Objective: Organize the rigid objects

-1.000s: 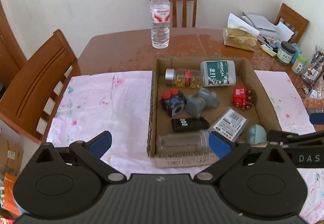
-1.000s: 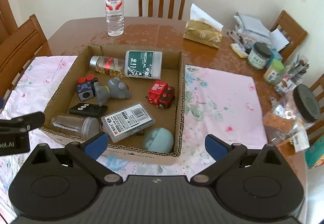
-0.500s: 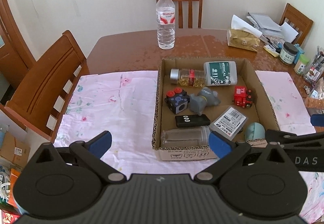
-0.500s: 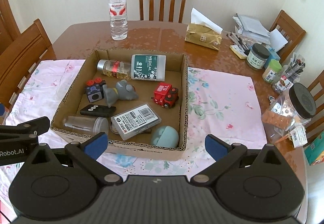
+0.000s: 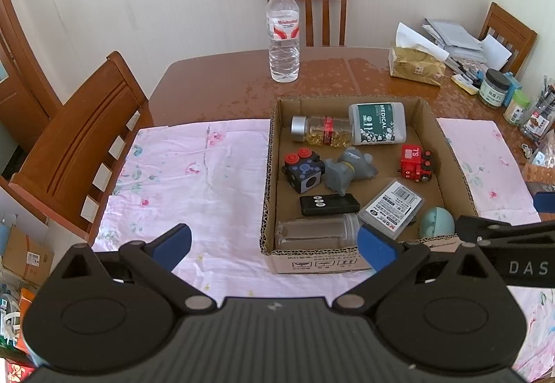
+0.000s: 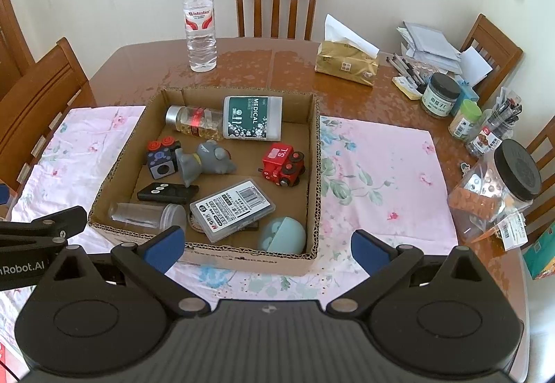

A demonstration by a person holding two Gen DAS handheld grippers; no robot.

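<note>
Both my left gripper (image 5: pixel 274 242) and right gripper (image 6: pixel 267 246) hang empty, fingers spread wide, just short of the cardboard box (image 6: pixel 242 260) on the surface. Inside it lie nine things: two bottles, one clear jar, remote, card case, teal egg, red train, grey figure, cube.

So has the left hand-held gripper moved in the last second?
Yes. The left hand-held gripper has pulled back and up: the cardboard box looks smaller and farther off, and more of the pink cloth shows in front of it.
</note>
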